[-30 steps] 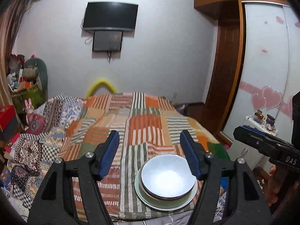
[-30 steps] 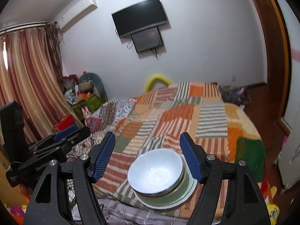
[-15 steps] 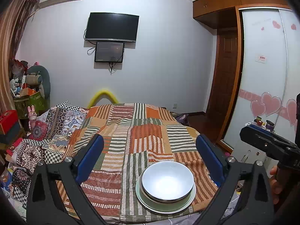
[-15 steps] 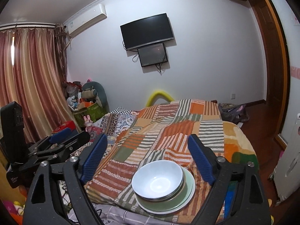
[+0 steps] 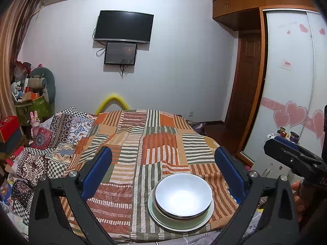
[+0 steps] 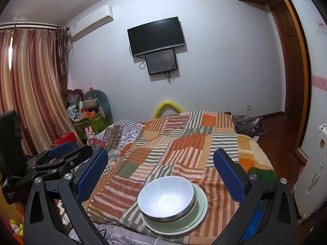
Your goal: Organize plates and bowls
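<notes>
Left wrist view: left claw wide apart, holding nothing, hovering above the near edge of the bed with its striped patchwork blanket. White bowl sits nested in what looks like a metal-rimmed second bowl, both stacked on a pale green plate, near-right part of the bed, close to the blanket's near edge. Stack lies between the two blue pads but lower and nearer, touching neither. Right claw shows at far right, side-on, well apart from the stack; from this view alone cannot tell its gap. Right wrist view: right claw also wide apart, empty, above the same stack; bowl sits off-centre on the plate, shifted left, plate rim showing more on the right. Left claw at left, clear of the dishes. TV on far wall, curtain left, irrelevant. Stacking looks done, probably end of task or close. Risks: bed is soft, so any bump or press on the mattress near the stack could tilt it; stack is near the bed's edge, so a slide toward the near side could drop it to the floor; off-centre bowl makes plate tip if lifted by one rim; smooth rims may slip from the pads.
</notes>
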`<action>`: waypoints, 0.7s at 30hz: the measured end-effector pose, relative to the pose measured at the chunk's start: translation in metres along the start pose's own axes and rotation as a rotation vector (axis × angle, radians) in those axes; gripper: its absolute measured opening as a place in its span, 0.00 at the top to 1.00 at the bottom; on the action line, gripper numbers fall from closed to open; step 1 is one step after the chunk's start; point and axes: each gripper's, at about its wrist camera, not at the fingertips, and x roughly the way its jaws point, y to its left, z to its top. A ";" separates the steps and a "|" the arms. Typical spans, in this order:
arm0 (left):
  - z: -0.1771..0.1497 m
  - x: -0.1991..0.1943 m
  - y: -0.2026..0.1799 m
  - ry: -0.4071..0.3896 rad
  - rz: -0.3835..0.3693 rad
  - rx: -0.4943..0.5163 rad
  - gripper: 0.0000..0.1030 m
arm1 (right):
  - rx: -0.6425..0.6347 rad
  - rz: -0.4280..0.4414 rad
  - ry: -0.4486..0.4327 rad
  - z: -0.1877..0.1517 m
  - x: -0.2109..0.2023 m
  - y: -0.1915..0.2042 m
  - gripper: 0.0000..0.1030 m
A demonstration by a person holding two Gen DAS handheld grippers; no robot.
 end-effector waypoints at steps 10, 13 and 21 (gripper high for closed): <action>-0.001 -0.002 -0.001 -0.007 -0.005 -0.003 0.01 | 0.004 -0.001 0.002 0.001 -0.002 -0.003 0.00; -0.001 -0.002 -0.002 -0.007 -0.005 0.002 0.01 | 0.005 0.000 0.003 0.001 -0.003 -0.003 0.00; 0.000 -0.002 -0.004 -0.007 0.003 0.004 0.01 | 0.006 -0.001 0.005 0.001 -0.004 -0.002 0.00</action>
